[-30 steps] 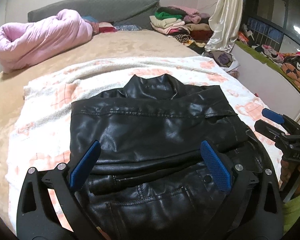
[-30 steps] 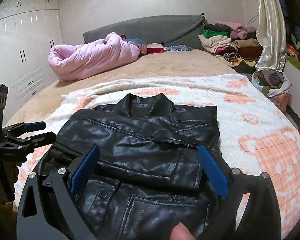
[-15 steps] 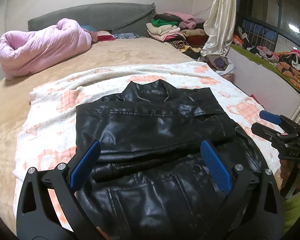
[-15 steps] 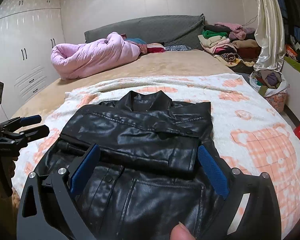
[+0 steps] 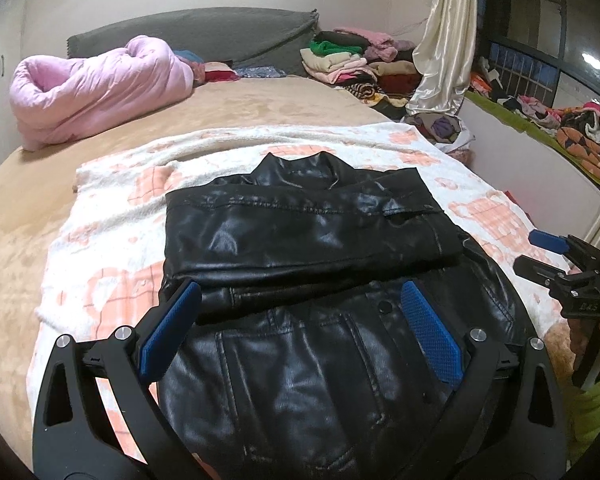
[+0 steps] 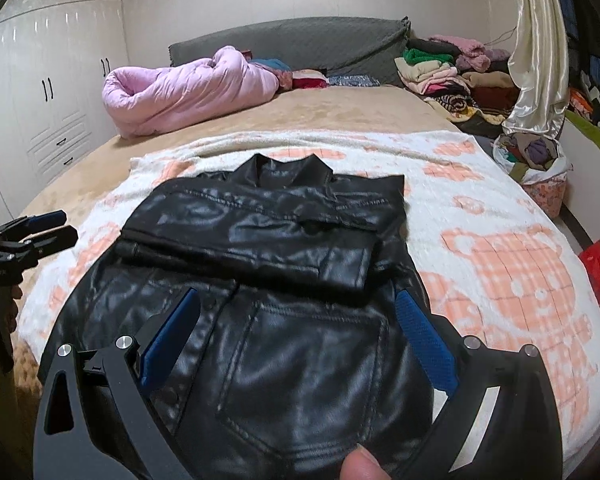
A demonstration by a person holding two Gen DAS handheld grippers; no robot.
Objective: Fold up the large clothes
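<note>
A black leather jacket (image 5: pixel 300 240) lies on a white and pink blanket (image 5: pixel 112 240) on the bed, collar at the far end, sleeves folded across its chest. It also shows in the right wrist view (image 6: pixel 268 256). My left gripper (image 5: pixel 300 320) is open and empty above the jacket's near left part. My right gripper (image 6: pixel 296 328) is open and empty above its near right part. Each gripper shows at the edge of the other's view: the right gripper (image 5: pixel 548 252) and the left gripper (image 6: pixel 48 228).
A rolled pink duvet (image 5: pixel 96 88) lies at the bed's far left by the grey headboard (image 5: pixel 204 36). Piles of folded clothes (image 5: pixel 352 60) sit at the far right by a cream curtain (image 5: pixel 444 52). White wardrobes (image 6: pixel 52 80) stand on the left. A bag of clothes (image 6: pixel 536 160) stands beside the bed.
Both grippers have drawn back toward me and risen, so the jacket looks smaller and farther. The jacket itself has not moved.
</note>
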